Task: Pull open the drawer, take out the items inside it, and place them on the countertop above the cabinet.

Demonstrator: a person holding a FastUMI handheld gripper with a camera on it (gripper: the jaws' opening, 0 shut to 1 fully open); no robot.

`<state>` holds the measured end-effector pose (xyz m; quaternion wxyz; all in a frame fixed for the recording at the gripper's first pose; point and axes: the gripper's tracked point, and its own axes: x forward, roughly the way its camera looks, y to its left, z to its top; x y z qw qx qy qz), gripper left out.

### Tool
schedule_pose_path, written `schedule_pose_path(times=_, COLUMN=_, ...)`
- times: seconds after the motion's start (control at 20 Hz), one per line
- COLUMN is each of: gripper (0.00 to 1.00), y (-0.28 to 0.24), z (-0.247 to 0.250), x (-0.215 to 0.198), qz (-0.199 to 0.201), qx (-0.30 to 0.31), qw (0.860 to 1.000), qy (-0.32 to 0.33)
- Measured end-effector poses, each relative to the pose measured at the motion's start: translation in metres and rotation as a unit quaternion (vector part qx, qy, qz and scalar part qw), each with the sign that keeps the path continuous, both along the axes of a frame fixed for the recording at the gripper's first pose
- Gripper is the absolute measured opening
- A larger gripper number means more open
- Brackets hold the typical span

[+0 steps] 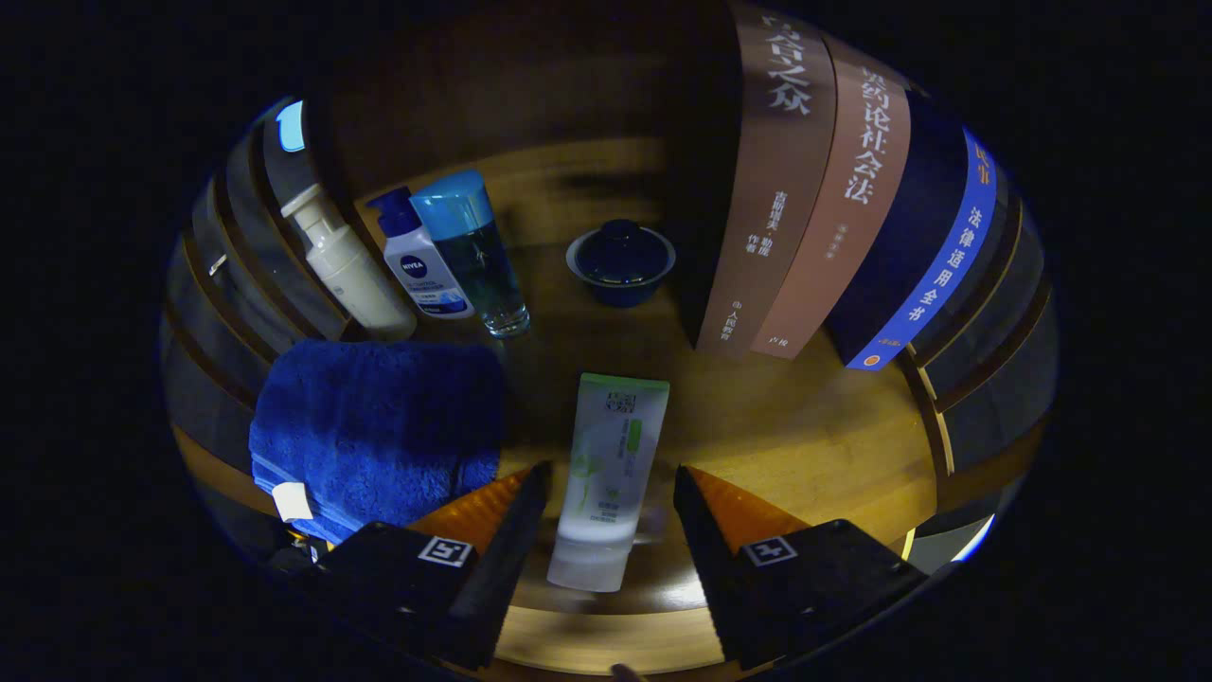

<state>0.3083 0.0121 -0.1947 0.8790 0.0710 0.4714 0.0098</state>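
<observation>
My hand-held gripper (611, 493) stands wide, its fingers on either side of a white tube (611, 474) with a green end, neither pressing on it. The tube lies on the wooden bench (805, 436) near its front edge. Left of it a folded blue towel (379, 431) rests at the bench's left side. Beyond stand a white pump bottle (346, 270), a NIVEA bottle (421, 260) and a clear blue-capped bottle (478, 251). A lidded dark bowl (620, 265) sits farther back, beside upright books (833, 189) with Chinese titles. The room is dim.
</observation>
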Motion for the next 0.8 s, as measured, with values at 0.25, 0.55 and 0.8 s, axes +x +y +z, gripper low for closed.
schedule_pose_path(times=0.25, gripper=1.0, y=0.004, z=0.035, x=-0.03, qz=-0.002, qx=0.017, qw=0.999, qy=-0.048)
schedule_pose_path(times=0.55, gripper=1.0, y=-0.002, z=0.092, x=-0.105, qz=-0.008, qx=0.041, qw=0.983, qy=-0.181)
schedule_pose_path(times=0.8, gripper=1.0, y=-0.009, z=0.119, x=-0.191, qz=-0.02, qx=0.05, qw=0.955, qy=-0.292)
